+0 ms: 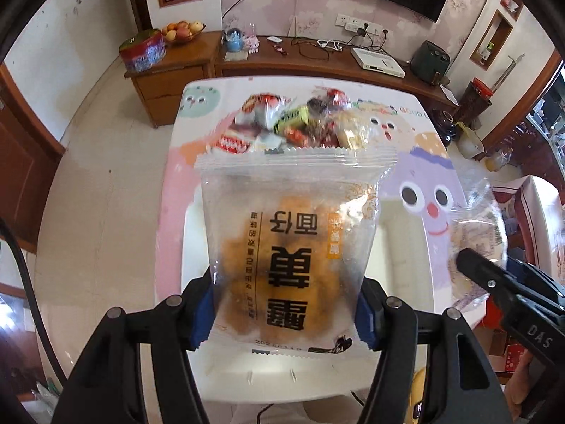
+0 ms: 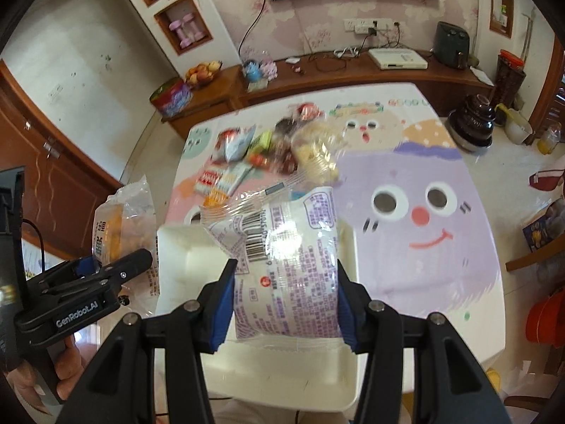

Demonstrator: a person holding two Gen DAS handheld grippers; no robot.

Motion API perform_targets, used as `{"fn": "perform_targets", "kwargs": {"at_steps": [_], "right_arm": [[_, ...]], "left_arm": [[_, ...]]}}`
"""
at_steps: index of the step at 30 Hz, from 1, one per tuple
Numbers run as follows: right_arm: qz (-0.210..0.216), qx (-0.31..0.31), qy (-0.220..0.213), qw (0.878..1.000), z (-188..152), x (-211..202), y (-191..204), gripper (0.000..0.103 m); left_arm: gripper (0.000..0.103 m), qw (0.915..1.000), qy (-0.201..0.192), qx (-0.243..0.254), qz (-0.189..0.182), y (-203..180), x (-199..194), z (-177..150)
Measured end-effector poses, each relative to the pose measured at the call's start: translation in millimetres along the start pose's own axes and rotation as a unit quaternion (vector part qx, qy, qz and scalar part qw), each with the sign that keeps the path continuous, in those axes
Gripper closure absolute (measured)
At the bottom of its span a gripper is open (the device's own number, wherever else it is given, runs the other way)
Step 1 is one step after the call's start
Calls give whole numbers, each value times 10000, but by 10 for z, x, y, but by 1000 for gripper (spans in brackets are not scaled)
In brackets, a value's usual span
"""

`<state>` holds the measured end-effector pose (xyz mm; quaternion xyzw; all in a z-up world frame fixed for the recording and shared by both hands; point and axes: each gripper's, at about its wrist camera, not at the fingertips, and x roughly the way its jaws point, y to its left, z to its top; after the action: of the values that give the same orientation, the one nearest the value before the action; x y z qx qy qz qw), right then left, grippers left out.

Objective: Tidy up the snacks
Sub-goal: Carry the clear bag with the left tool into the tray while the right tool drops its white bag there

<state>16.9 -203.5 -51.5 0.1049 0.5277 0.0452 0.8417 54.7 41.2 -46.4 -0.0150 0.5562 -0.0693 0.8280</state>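
The left gripper has its two blue pads pressed on the sides of a clear bag. The jaws are about half way apart, as wide as the bag, and they pinch it near its bottom end. The bag has a yellow cake inside and big black letters on the front. It hangs up in the air above the table, with its zigzag top edge pointing away from the camera. The gripper points steeply down at the table.

The right gripper pinches a second bag the same way. Its blue pads touch both sides of that bag, and the jaws are a bit less than half way apart. This bag is white with purple print and a bar code. It is also up in the air, over a white tray that sits on the near part of the table. This gripper also points steeply down.

The two grippers are side by side, each one seen at the edge of the other's view. A hand holds the left gripper's handle.

A pile of snacks lies on the far part of the table, past the tray. The table has a cloth with funny faces on it.
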Motion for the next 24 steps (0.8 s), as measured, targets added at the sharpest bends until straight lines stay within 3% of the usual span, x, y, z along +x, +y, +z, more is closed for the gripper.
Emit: {"fn": "perform_targets", "kwargs": {"at_steps": [10,24], "right_arm": [[-232,-342,408,9983,-446,179,153,53],[-636,-717,594,9936,-657,534,201,52]], "left_arm": [[40,9994,306,3,190,-57,262,-546],[37,9963,670,-88,537,9,625,-756]]}}
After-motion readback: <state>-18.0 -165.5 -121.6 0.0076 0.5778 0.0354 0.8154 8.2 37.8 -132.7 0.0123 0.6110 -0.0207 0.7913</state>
